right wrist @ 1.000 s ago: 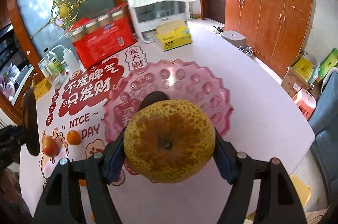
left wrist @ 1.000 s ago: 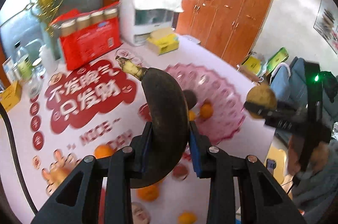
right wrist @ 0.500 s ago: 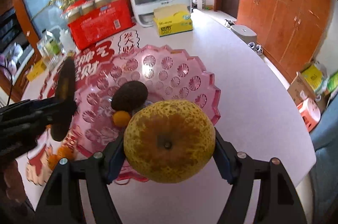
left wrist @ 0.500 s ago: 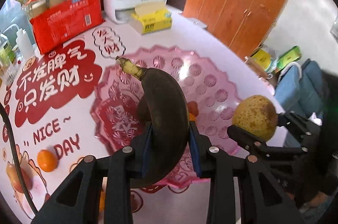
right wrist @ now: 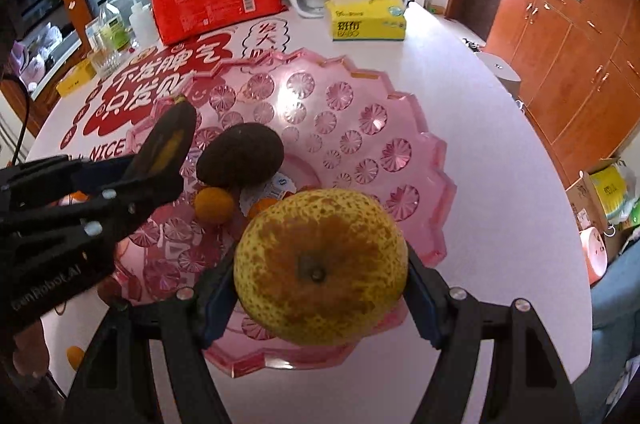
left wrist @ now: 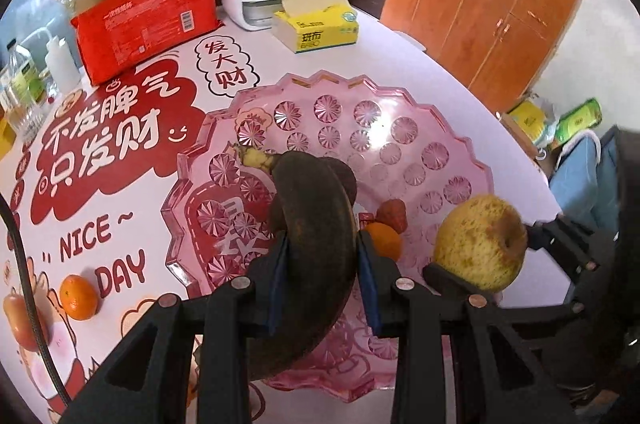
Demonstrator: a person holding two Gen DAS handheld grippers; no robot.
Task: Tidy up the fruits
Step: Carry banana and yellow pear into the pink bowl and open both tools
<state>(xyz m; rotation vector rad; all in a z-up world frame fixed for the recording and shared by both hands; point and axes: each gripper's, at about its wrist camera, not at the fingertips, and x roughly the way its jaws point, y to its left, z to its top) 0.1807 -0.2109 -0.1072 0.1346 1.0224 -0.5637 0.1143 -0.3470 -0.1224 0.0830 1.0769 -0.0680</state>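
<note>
Over the scalloped pink glass fruit dish on the tabletop, the left hand-held gripper clamps a blackened banana, long axis pointing away, stem foremost. The right hand-held gripper grips a speckled yellow pear above the near rim. Both fruits hang directly over the dish, beside a dark avocado.

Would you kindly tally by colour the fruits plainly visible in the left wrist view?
Dark: 2, banana, dark round fruit
Orange: 2, bowl tangerine, table tangerine
Yellow: 1, spotted fruit
Red: 2, bowl red fruit, table red fruit
Total: 7
</note>
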